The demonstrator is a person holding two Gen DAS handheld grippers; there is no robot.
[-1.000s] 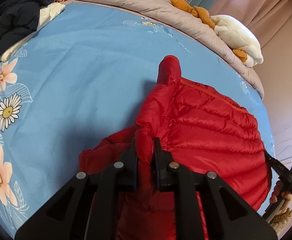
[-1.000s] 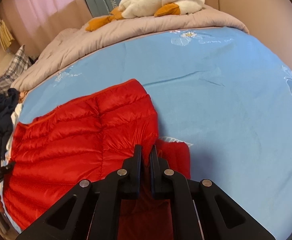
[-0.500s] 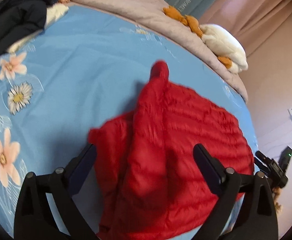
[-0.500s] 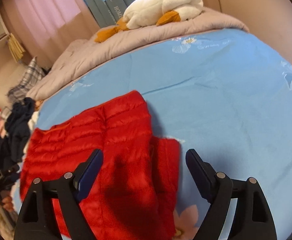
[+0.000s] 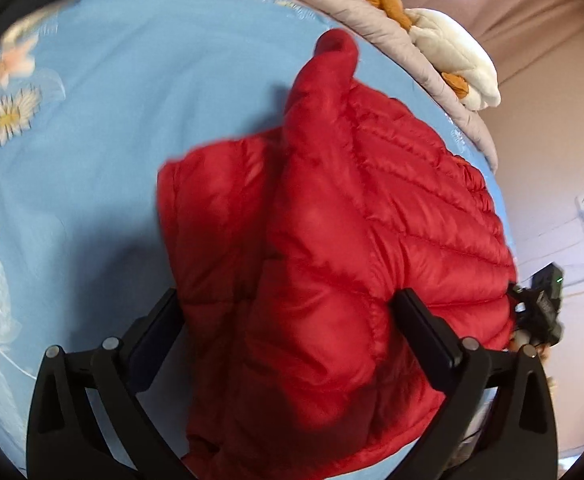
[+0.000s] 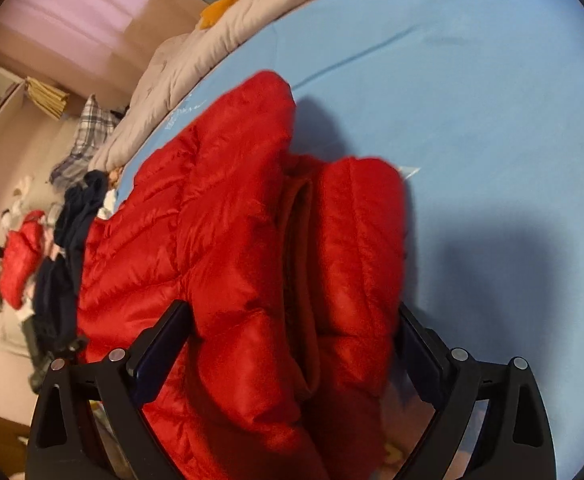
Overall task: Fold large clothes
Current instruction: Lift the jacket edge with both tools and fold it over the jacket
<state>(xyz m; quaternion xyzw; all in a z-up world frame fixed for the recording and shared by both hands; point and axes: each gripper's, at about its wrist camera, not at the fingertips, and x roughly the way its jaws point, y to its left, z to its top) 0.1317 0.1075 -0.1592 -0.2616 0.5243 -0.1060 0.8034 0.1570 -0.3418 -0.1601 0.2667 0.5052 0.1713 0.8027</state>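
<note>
The left gripper stands spread wide, its jaws having just been opening; the red jacket bulges up between them, but neither pad presses on it, so it is let go. The jacket lies on the blue sheet of the bed, near the edge closest to the person, its bulk running away from the tool toward the far side, where a sleeve cuff pokes up toward the grey duvet. A narrower folded panel shows on the left of the main quilted body, its edge pointing at the left-hand edge of the bed.

The right gripper is likewise spread, its jaws also just opened, with the jacket between the fingers and no pinch on it. Here the jacket's long axis again runs from the near edge toward the duvet, with a fold seam straight ahead of the tool and a smaller flap on the right.

Both tools sit at the near end of the jacket, side by side and about equally close, so the likely next fold is lengthwise: the near hem taken up and carried away toward the far end. A pile of dark clothes lies beyond the jacket's left side.
</note>
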